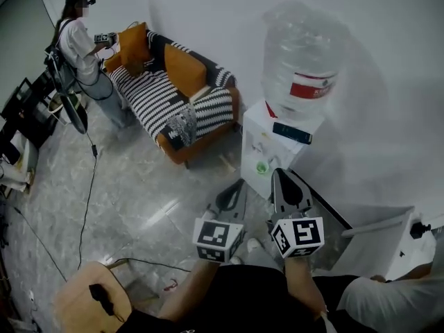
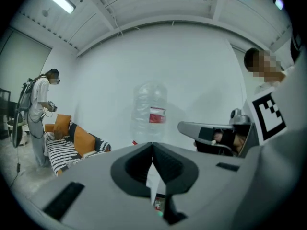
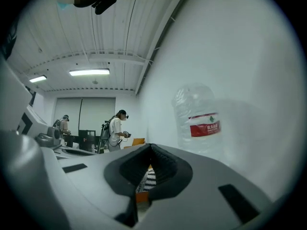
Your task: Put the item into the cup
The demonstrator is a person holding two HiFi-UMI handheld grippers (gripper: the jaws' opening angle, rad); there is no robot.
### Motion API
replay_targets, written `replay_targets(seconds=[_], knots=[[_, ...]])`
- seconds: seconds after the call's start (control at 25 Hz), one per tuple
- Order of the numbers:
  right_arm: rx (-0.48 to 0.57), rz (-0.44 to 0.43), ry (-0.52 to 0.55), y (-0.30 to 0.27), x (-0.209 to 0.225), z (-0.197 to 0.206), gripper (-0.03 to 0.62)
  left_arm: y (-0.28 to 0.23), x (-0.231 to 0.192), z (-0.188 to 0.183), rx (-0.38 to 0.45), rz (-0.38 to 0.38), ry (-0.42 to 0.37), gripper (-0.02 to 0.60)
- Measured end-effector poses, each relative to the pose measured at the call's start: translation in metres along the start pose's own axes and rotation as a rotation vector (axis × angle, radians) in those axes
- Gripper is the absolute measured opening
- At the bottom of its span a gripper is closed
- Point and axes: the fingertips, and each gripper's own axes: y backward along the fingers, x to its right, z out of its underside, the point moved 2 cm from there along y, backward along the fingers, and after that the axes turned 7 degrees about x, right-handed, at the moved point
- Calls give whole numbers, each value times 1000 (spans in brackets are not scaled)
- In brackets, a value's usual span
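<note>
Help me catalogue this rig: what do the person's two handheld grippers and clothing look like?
The left gripper and right gripper are matching grey shells tapering to dark, ribbed jaws. Each carries a cube with black-and-white square markers. No cables show on them. The person wears a black top.

Near the bottom centre, the left claw (image 1: pixel 237 186) and right claw (image 1: pixel 279 174) are held side by side over the marbled floor (image 1: pixel 139 193), both pointing at a white water dispenser (image 1: pixel 267 151). It is topped by a clear bottle (image 1: pixel 302 61) with a red label. Far left, a person (image 1: pixel 80 47) stands beside a striped sofa (image 1: pixel 173 96) with orange cushions. A black cable (image 1: pixel 87 207) trails across the floor.
</note>
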Motion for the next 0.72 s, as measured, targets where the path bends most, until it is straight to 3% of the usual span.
replay_targets(seconds=[0.16, 0.72], knots=[[-2, -6, 20, 8, -3, 5, 9, 9, 1, -9, 53, -28, -8, 14], [-27, -42, 50, 34, -34, 9, 9, 35, 4, -13, 81, -30, -7, 14]])
